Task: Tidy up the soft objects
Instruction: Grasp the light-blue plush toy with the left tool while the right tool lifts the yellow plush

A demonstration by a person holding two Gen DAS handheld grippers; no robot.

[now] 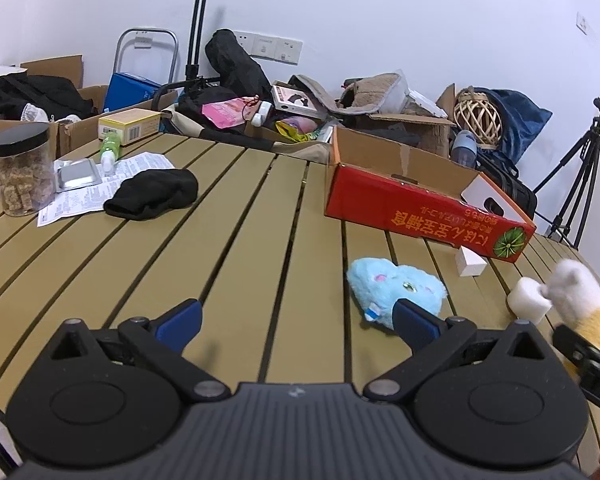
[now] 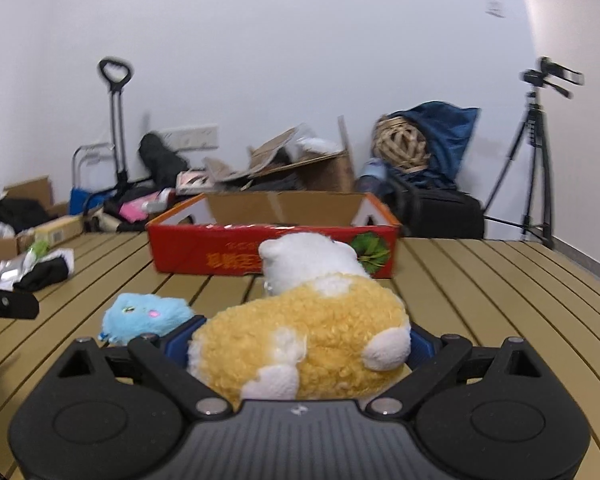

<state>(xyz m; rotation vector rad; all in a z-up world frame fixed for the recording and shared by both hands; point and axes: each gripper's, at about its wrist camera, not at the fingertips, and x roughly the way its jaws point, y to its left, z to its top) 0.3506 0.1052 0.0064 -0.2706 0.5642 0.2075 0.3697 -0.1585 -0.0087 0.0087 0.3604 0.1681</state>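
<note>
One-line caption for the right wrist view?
Right gripper clamps a yellow-and-white plush, facing the open red box; blue plush lies alongside.

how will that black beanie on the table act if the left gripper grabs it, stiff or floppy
Probably floppy: the black beanie lies slumped and flat on the table, so it should sag and drape from the left gripper. Likely light, being thin knit. It overlaps the printed leaflet, so lifting it might drag the paper.

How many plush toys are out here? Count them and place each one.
2. The yellow-and-white plush is clamped in the right gripper above the table. The blue plush lies on the slatted table, just ahead of the open left gripper. Others may be hidden in the boxes.
</note>
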